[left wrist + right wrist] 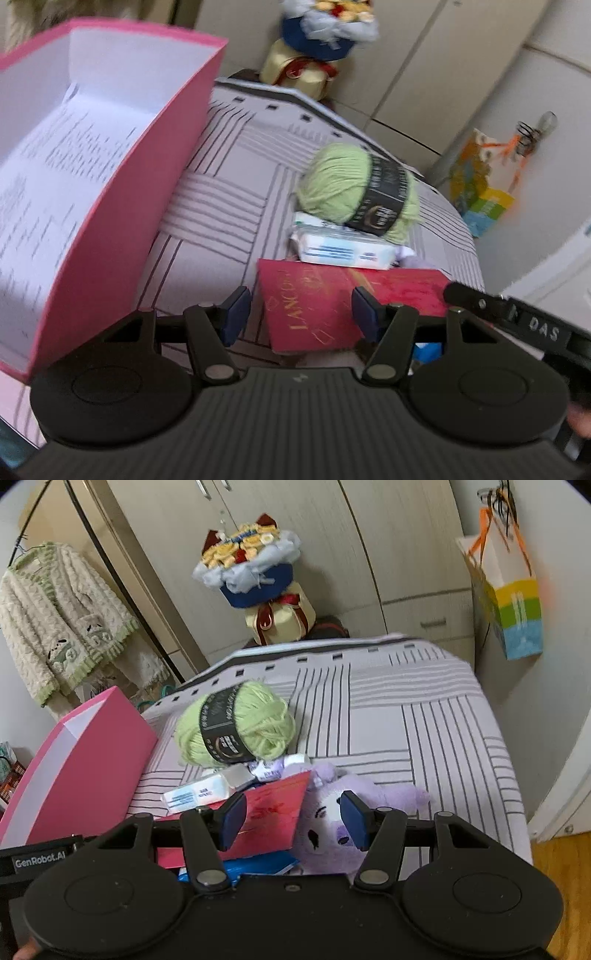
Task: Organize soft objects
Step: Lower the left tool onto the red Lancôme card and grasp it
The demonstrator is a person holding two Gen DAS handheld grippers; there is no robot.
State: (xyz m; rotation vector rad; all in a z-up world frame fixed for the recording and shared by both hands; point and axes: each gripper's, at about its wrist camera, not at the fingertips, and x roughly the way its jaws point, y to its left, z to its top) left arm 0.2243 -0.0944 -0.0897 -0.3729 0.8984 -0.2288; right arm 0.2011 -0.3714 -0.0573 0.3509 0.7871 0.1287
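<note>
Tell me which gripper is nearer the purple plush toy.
Right. The right gripper hangs open right over the purple plush toy; the left gripper hovers over the red card beside it.

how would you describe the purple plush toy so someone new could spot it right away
Look at the striped bed, then at the small pile of things at its near edge, below the green yarn ball. The plush toy lies right of the red card, the pile's only lilac, fuzzy thing with a stitched face.
</note>
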